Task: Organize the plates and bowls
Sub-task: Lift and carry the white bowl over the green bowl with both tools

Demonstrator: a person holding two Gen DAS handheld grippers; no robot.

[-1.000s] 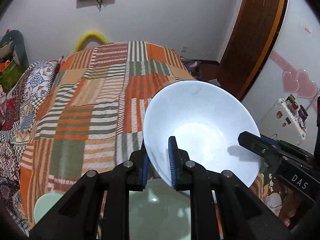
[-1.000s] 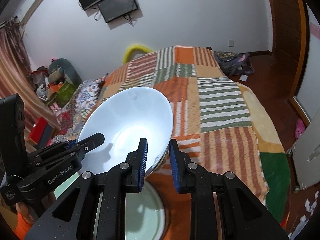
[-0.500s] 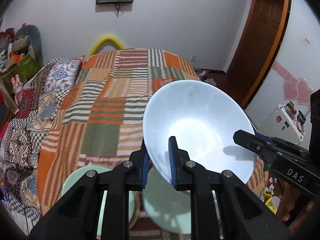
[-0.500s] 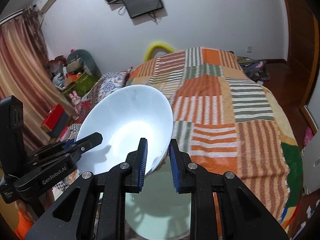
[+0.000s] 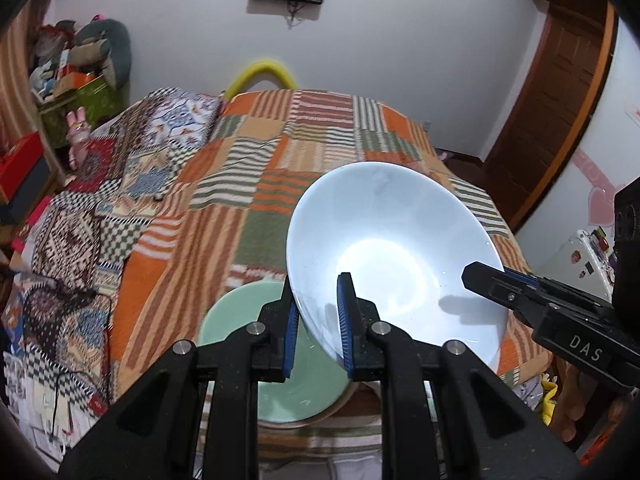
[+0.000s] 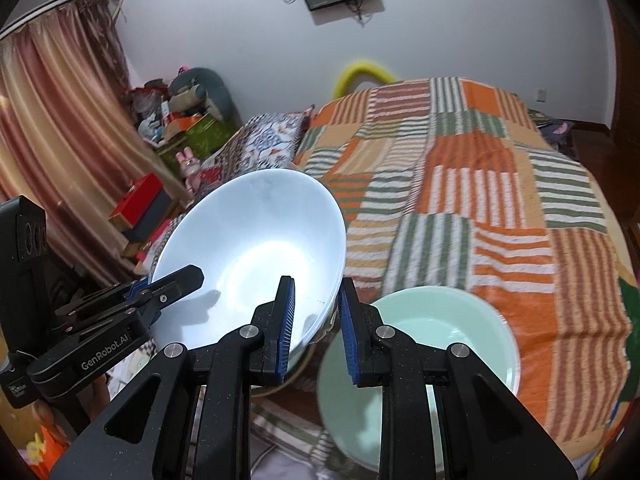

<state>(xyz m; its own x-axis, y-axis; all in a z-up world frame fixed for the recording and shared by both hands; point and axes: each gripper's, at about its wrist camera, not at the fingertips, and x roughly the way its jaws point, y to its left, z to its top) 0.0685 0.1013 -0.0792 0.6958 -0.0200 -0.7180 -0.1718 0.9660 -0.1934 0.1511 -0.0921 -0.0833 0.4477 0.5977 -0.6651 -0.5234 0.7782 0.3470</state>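
A large white bowl (image 5: 392,248) (image 6: 256,248) hangs tilted above the near edge of the bed. My left gripper (image 5: 318,320) is shut on its left rim, and my right gripper (image 6: 316,320) is shut on its right rim. Each gripper shows in the other's view: the right one (image 5: 480,276) at the bowl's right, the left one (image 6: 188,278) at its left. Below the bowl lies a pale green plate (image 5: 236,320) (image 6: 440,332) on the striped blanket, partly hidden by the fingers and the bowl.
A patchwork orange, green and white blanket (image 5: 260,184) covers the bed (image 6: 500,208). Patterned pillows (image 5: 80,224) lie at its left. Boxes and toys (image 6: 176,120) pile by the curtain. A wooden door (image 5: 552,92) and a small white appliance (image 5: 580,256) stand at the right.
Both grippers have carried the white bowl sideways to the left along the bed's near edge. The green plate, earlier straight under the fingers, now lies out from under the bowl.
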